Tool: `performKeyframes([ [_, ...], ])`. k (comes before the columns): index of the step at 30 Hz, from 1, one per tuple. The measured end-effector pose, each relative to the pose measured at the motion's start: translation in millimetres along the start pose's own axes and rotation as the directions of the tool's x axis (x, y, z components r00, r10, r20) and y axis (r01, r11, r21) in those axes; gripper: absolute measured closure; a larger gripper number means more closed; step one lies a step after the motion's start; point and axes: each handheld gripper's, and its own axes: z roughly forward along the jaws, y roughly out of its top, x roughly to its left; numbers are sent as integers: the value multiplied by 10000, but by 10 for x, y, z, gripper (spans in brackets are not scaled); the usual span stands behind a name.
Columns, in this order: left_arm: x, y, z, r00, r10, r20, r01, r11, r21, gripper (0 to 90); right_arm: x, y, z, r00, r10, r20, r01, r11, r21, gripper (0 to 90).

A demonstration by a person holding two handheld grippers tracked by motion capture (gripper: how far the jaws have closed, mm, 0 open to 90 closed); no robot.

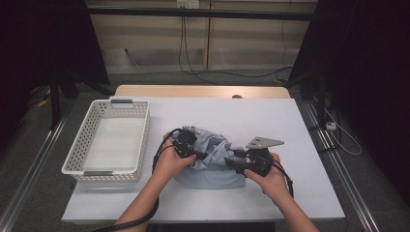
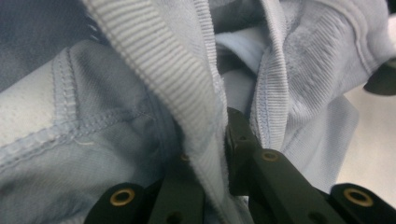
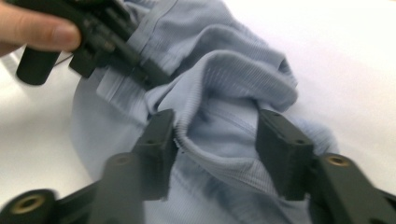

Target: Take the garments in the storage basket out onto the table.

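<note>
the step in hand looks like folding or gathering the light blue garment (image 1: pixel 212 162), which lies bunched on the white table (image 1: pixel 270 121) in front of the person, right of the white basket (image 1: pixel 113 140). the left gripper (image 2: pixel 219 140) is clenched on a ribbed hem. the right gripper (image 3: pixel 215 140) stands released, jaws parted around a fold, pads not pressing. next it likely needs a fresh hold on the cloth.
</note>
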Motion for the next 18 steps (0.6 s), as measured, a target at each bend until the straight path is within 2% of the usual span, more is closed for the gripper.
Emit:
performKeyframes([
  [4, 10, -13, 2, 10000, -48, -23, 48, 10000, -13, 866, -15, 106, 13, 9999, 85, 149, -84, 9999, -87, 366],
  [11, 14, -24, -2, 10000, -21, 36, 21, 10000, 59, 867, -107, 256, 20, 9986, 188, 501, -177, 9996, -233, 379],
  [16, 5, -28, -2, 10000, -4, -21, 4, 10000, 50, 868, -212, 330, 120, 9951, 382, 907, -363, 9991, -220, 395],
  [18, 2, -30, -5, 10000, 44, -72, -44, 10000, 65, 868, -245, 331, 174, 9946, 547, 880, -536, 9985, -150, 409],
])
